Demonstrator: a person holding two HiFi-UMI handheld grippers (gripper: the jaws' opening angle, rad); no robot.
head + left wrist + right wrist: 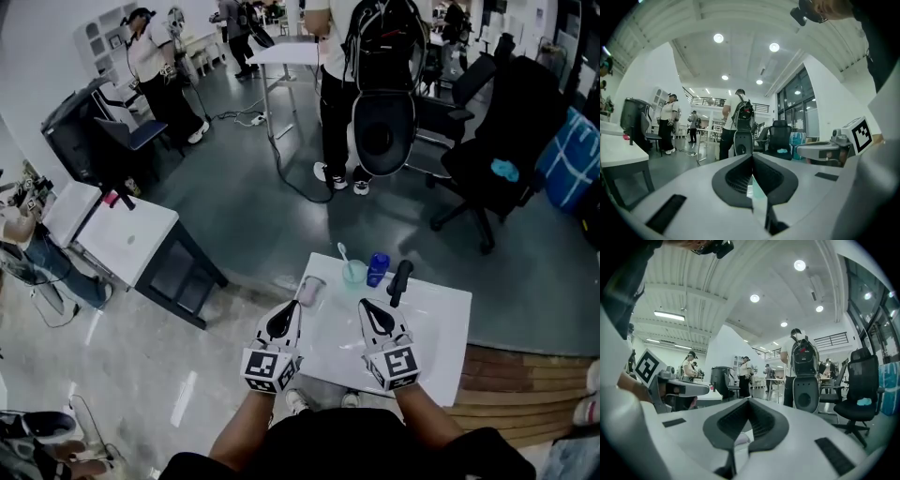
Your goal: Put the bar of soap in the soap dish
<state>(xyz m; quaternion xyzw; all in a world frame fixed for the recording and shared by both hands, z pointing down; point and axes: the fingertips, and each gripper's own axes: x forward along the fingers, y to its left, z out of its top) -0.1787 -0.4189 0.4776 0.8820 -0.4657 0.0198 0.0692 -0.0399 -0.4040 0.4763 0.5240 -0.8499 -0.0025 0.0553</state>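
A small white table [441, 323] stands below me in the head view. At its far left corner lies a pale, pinkish translucent dish [310, 291]. I cannot make out a bar of soap in any view. My left gripper [292, 306] is raised over the table's left edge, just short of the dish. It is shut with nothing in it, and points level into the room [752, 155]. My right gripper [365, 304] hovers over the table's middle beside it. Its pads meet at the tip and hold nothing [749, 399].
Along the table's far edge stand a teal cup with a toothbrush [353, 272], a blue bottle [377, 269] and a black handle-shaped object [399, 282]. Beyond are a person with a backpack [380, 84], a black office chair [502, 150] and a white side table [127, 239] at left.
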